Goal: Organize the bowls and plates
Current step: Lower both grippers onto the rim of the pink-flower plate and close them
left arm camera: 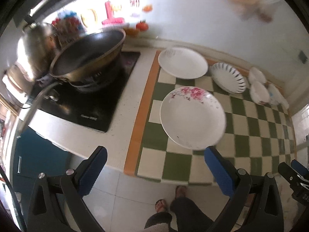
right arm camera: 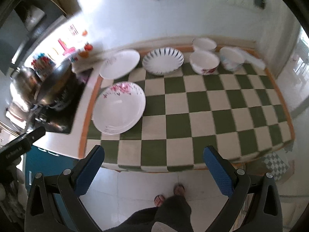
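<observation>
A white plate with pink flowers (left arm camera: 193, 118) (right arm camera: 119, 108) lies on the green checked cloth (left arm camera: 251, 127) (right arm camera: 212, 112) near its left edge. Behind it lie a plain white plate (left arm camera: 182, 62) (right arm camera: 119, 63) and a plate with dark stripes (left arm camera: 227, 77) (right arm camera: 163, 60). Three white bowls stand at the back right: a flowered one (right arm camera: 204, 61), one behind it (right arm camera: 204, 43), and one to its right (right arm camera: 231, 58). My left gripper (left arm camera: 154, 154) is open, above the counter's front edge. My right gripper (right arm camera: 154, 154) is open and empty, back from the cloth's front edge.
A dark wok (left arm camera: 87, 54) (right arm camera: 52, 81) sits on a black hob (left arm camera: 87, 104) left of the cloth, with a steel pot (left arm camera: 36, 48) behind it. Jars and bottles stand at the back left. The person's feet (right arm camera: 168, 195) are on the tiled floor below.
</observation>
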Tool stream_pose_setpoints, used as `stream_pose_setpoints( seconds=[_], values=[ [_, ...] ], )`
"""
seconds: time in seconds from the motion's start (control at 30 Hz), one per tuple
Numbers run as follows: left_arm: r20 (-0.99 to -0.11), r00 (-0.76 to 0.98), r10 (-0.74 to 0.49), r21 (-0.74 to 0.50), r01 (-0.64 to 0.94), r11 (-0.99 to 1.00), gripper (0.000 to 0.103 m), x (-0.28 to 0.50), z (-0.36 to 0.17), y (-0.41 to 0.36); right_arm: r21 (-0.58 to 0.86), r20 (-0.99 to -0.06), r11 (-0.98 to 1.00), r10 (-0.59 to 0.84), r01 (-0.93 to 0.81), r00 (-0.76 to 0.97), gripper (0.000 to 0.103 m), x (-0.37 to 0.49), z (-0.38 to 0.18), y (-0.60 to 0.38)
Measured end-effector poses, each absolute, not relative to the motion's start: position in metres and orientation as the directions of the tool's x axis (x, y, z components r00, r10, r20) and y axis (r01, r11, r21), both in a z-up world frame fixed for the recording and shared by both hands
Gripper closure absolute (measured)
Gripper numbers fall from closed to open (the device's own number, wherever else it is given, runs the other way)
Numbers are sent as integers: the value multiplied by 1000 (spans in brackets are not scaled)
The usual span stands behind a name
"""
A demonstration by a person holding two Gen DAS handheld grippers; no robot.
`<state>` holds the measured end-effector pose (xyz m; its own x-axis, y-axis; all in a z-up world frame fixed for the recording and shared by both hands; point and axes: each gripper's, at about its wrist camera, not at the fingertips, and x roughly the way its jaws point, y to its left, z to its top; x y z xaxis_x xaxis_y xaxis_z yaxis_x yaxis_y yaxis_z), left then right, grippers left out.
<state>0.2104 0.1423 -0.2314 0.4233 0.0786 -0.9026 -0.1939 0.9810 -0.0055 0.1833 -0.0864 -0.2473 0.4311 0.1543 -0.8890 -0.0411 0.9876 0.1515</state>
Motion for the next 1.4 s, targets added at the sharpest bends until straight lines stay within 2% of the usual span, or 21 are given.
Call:
stream_pose_setpoints(
  seconds=[0.23,0.57,0.73,0.9,0.93,1.0,1.1,1.17,1.2,1.27,1.3,1.4],
  values=[
    [-941,325,94,39,-172,984,0,292,-292,144,202,-929,977,211,-62,305,0,281,-327,-67],
    [-980,191,50,24,-138,990,2,372,-360,136,297,-949,951,304,-86,85,5,395,-424,-49],
    [-988,149,30,10,-135,991,3,388,-381,135,310,-949,943,314,-123,21,12,426,-452,-41],
    [-994,103,-21,-36,-147,989,11,396,-395,137,346,-938,928,344,-137,-39,19,441,-463,-32],
    [-995,95,-29,-43,-146,988,13,397,-397,138,350,-937,926,347,-139,-47,22,442,-465,-31],
    [-995,83,-51,-63,-140,988,27,398,-400,139,367,-930,920,360,-140,-71,27,446,-469,-28],
    [-996,60,-65,-72,-135,988,44,400,-404,142,393,-919,908,383,-142,-96,43,446,-471,-23],
    [-996,64,-59,-67,-132,989,50,399,-404,146,404,-914,903,391,-144,-109,60,446,-472,-18],
    [-996,65,-56,-64,-131,989,56,398,-403,149,413,-909,900,399,-140,-119,65,445,-473,-18],
    [-997,64,-48,-55,-125,991,65,396,-401,153,427,-901,896,412,-122,-133,84,444,-477,-16],
    [-997,65,-43,-51,-122,991,71,395,-401,156,437,-896,893,421,-110,-139,87,443,-478,-16],
    [-997,63,-54,-61,-120,991,79,390,-400,167,433,-898,897,421,-86,-126,91,441,-480,-16]
  ],
)
